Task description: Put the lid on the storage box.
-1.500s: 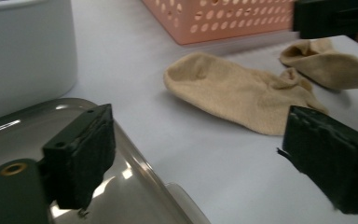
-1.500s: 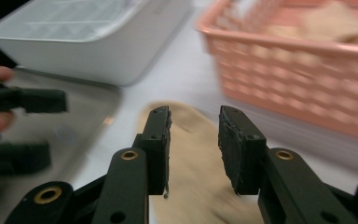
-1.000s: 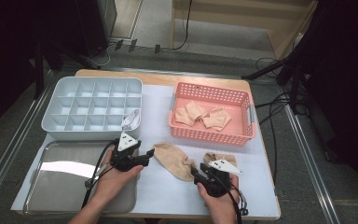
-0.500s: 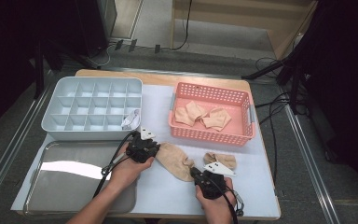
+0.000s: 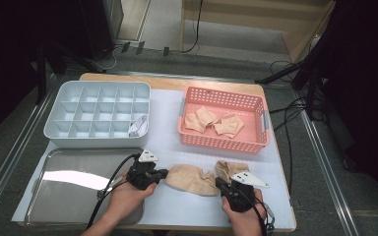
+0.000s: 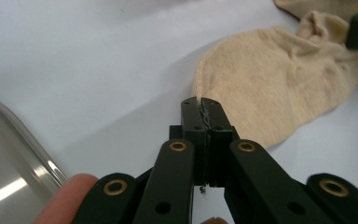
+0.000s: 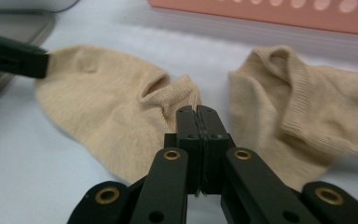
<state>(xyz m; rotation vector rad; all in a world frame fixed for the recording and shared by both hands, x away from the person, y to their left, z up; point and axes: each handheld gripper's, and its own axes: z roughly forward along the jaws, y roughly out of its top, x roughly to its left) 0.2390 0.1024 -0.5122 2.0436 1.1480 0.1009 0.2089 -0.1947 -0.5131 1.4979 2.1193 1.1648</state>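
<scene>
A beige sock [image 5: 189, 179] lies flat on the white table top near the front edge. My left gripper [image 5: 163, 173] is shut on its toe end, where its jaws have just closed; the left gripper view has that edge of the sock [image 6: 261, 88] pinched at the jaw tips [image 6: 200, 105]. My right gripper [image 5: 220, 183] is shut on the same sock's cuff [image 7: 172, 93]. A second beige sock [image 5: 229, 169] lies crumpled just to the right, touching nothing of either gripper [image 7: 198, 112].
A pink basket [image 5: 256, 145] with several beige socks stands behind the grippers. A grey compartment box [image 5: 98, 115] stands at the back left, with a white item in one cell. A metal tray [image 5: 69, 196] lies at the front left, under my left forearm.
The left gripper has moved right to the sock's toe end. The jaws of both grippers have closed on the sock. The right hand has barely shifted.
</scene>
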